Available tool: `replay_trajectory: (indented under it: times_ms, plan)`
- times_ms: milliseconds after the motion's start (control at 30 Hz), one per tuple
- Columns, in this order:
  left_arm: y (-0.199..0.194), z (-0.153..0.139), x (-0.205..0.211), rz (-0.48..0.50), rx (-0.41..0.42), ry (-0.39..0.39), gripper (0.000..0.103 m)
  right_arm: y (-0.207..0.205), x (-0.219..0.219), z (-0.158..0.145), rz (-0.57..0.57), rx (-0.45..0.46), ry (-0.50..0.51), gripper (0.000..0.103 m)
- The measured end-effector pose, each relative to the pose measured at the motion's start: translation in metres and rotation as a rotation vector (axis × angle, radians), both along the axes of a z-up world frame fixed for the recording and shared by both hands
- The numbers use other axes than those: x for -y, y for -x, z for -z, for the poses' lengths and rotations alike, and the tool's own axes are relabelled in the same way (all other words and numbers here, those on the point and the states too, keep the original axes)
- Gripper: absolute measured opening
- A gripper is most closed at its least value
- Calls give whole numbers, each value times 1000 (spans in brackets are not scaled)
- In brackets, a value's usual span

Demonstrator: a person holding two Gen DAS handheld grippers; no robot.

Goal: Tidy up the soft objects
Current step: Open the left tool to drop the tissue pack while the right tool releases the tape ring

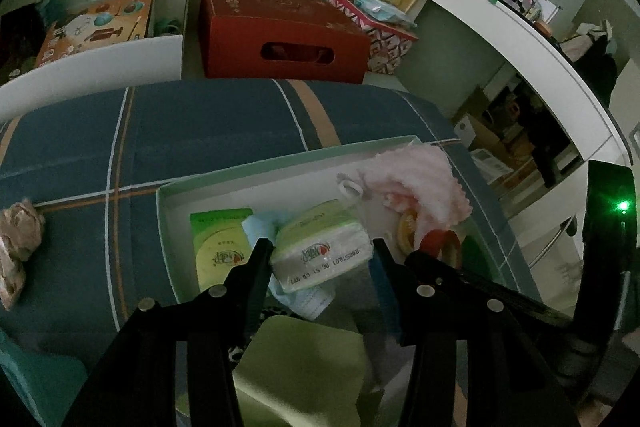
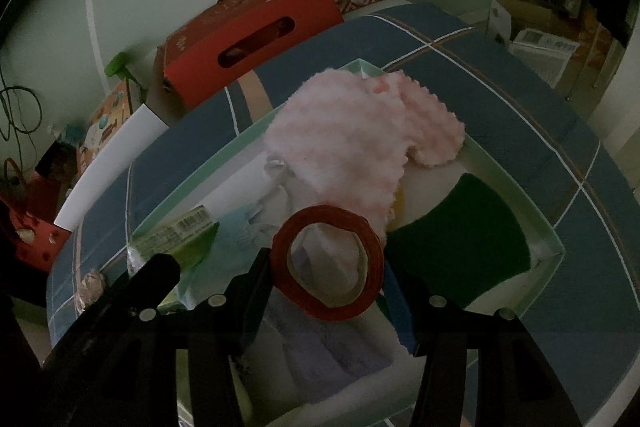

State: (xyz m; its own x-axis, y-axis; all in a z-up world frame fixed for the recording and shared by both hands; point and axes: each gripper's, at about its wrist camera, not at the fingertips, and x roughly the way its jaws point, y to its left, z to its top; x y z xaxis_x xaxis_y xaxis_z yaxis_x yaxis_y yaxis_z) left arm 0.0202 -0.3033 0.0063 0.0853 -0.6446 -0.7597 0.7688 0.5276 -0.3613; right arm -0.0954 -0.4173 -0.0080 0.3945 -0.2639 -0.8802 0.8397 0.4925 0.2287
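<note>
Tissue pack (image 1: 320,251) sat between my left gripper (image 1: 320,251) fingers, which closed on its two ends, over the white tray (image 1: 168,211) on the blue checked bedcover (image 1: 200,131). My right gripper (image 2: 326,269) gripped the red tape roll (image 2: 326,263) by its sides, squashing it a bit, also above that tray. Pink cloth (image 2: 360,143) and dark green sponge (image 2: 460,239) lay at the far end of the tray; a flat green packet (image 1: 220,247) lay just beside the pack. To place well, I judged: lower the pack into the bare spot, keep it level, release only once it rested. Dim light, so whether the pack was touching the blue mask (image 1: 260,227) I couldn't tell.
</note>
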Motion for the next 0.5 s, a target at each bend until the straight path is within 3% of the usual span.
replay_trajectory:
  times_ms: [67, 200, 500]
  plan:
    - [0, -3, -1, -1, -8, -1, 53, 1, 0, -1, -1, 0, 1, 57]
    - [0, -8, -4, -14, -13, 1, 68, 2, -1, -4, 4, 0, 9, 57]
    - [-5, -18, -13, -53, -1, -7, 68, -1, -6, -11, -14, -1, 26, 57]
